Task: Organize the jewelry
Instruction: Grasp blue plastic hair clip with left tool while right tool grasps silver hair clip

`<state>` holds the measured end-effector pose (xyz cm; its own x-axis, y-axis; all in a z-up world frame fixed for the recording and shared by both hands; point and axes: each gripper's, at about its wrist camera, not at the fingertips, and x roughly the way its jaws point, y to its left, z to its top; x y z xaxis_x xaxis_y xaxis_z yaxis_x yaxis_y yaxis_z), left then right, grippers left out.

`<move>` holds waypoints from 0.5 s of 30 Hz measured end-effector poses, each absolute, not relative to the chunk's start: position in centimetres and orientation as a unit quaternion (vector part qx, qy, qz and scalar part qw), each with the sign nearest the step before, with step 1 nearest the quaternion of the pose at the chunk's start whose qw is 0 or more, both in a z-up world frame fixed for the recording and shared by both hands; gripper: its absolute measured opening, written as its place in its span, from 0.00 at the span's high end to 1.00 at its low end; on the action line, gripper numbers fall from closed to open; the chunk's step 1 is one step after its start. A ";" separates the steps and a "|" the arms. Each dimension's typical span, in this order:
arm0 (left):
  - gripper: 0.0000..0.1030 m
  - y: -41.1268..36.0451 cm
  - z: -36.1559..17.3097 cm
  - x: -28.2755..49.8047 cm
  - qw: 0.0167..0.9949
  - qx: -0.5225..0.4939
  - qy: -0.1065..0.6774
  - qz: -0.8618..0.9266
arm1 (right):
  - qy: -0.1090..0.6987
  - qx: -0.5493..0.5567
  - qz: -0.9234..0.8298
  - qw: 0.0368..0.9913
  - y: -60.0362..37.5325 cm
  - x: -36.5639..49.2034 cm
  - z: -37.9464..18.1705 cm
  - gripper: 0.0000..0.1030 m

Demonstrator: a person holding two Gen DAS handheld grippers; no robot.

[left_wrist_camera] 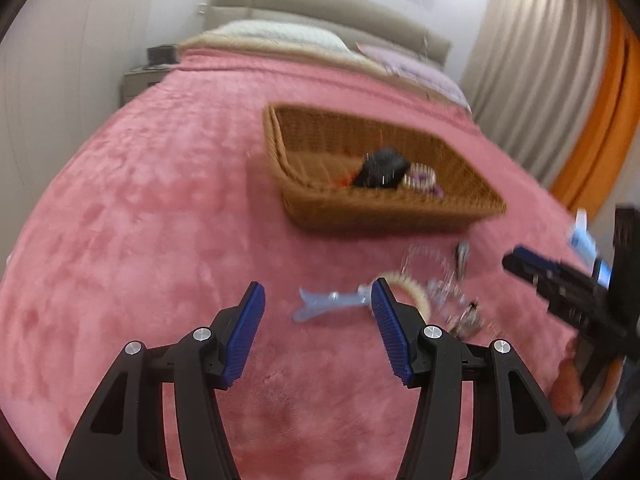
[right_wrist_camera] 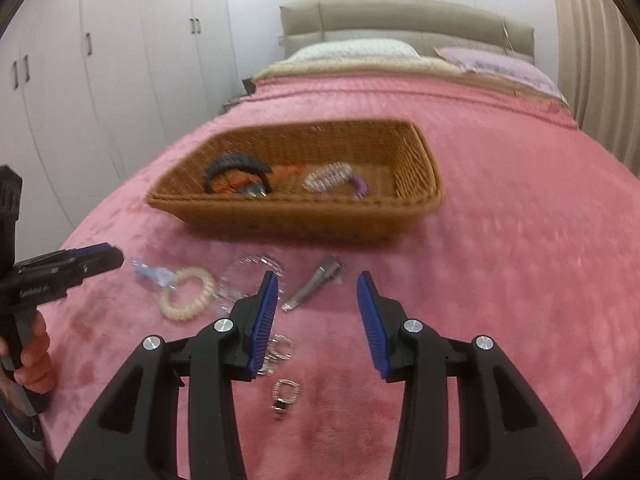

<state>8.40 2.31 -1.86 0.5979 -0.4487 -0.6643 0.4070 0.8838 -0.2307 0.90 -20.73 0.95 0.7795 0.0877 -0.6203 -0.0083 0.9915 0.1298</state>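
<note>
A brown wicker basket stands on the pink bedspread and holds a black bracelet, something orange and a purple-and-silver bracelet. In front of it lie a light-blue hair clip, a cream spiral hair tie, a clear beaded bracelet, a metal hair clip and small silver earrings. My left gripper is open, just short of the blue clip. My right gripper is open, low over the metal clip.
The pink bedspread covers the bed, with pillows and a grey headboard at the far end. White wardrobes stand to the left, curtains to the right. The right gripper's body shows at the right of the left wrist view.
</note>
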 end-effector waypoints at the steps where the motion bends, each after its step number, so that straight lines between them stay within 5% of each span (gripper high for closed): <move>1: 0.48 2.1 -2.0 8.5 0.891 -0.020 0.381 -0.246 | 0.335 0.067 0.029 0.940 -21.0 1.0 0.7 0.63; 10: 0.49 -0.3 -2.9 11.3 0.857 0.036 0.417 -0.302 | 0.336 0.062 0.034 0.939 -20.8 0.8 0.3 0.63; 15: 0.67 0.2 -3.4 9.1 0.830 0.020 0.432 -0.352 | 0.336 0.063 0.034 0.939 -20.8 0.8 0.2 0.63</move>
